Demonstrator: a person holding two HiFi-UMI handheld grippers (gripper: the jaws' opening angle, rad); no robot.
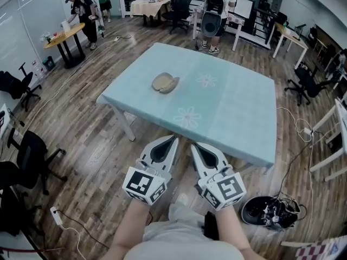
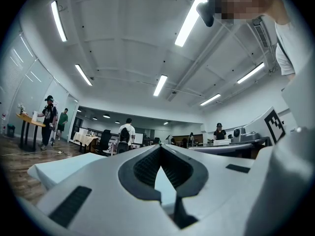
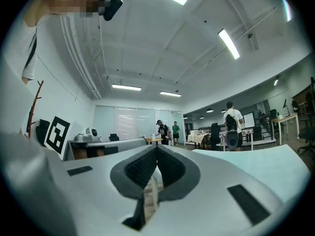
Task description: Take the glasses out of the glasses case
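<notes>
A tan glasses case (image 1: 165,83) lies closed on the far left part of the table, on the pale blue cloth (image 1: 233,112). Both grippers hover side by side short of the table's near edge, well away from the case. My left gripper (image 1: 173,139) is shut with nothing between its jaws, and its tips meet in the left gripper view (image 2: 160,148). My right gripper (image 1: 194,145) is also shut and empty, its tips together in the right gripper view (image 3: 156,148). Neither gripper view shows the case; no glasses are visible.
The table stands on a wooden floor, a white leg (image 1: 123,122) at its left corner. Black office chairs (image 1: 32,156) stand at the left, and a black device with cables (image 1: 260,210) lies on the floor at the right. Several people (image 1: 216,15) stand at the back of the room.
</notes>
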